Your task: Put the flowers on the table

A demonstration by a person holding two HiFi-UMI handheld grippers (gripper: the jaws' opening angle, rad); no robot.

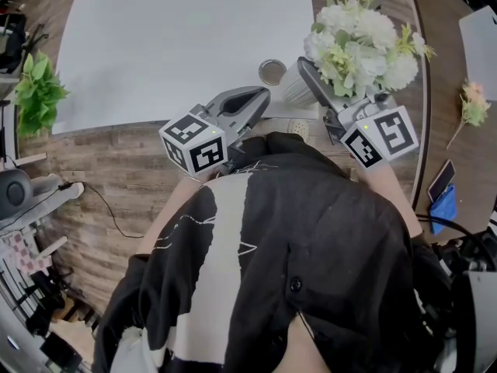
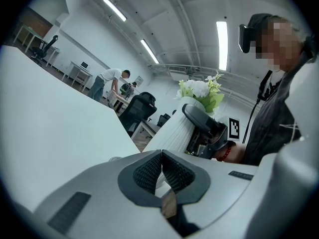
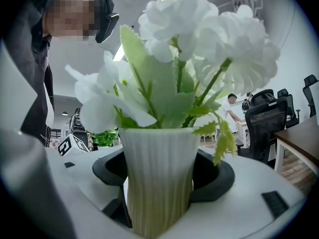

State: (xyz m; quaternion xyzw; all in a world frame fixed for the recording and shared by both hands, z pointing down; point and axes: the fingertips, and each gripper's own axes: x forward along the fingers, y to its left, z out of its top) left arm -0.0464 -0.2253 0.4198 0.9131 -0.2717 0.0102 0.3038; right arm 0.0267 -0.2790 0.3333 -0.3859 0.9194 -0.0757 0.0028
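White bench point(image 1: 178, 45) ahead; right hand-held gripper point(image 3: 159, 178) pinches flower vase point(image 1: 293, 90), apparently mid-carry (left hand-held gripper point(image 2: 162, 168) pressed together, empty). Next: set down, release.

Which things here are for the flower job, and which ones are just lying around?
For the job:
right gripper, shut on the vase of white flowers
white table

Just lying about:
green plant
small round metal thing
pink flower
left gripper, shut and empty
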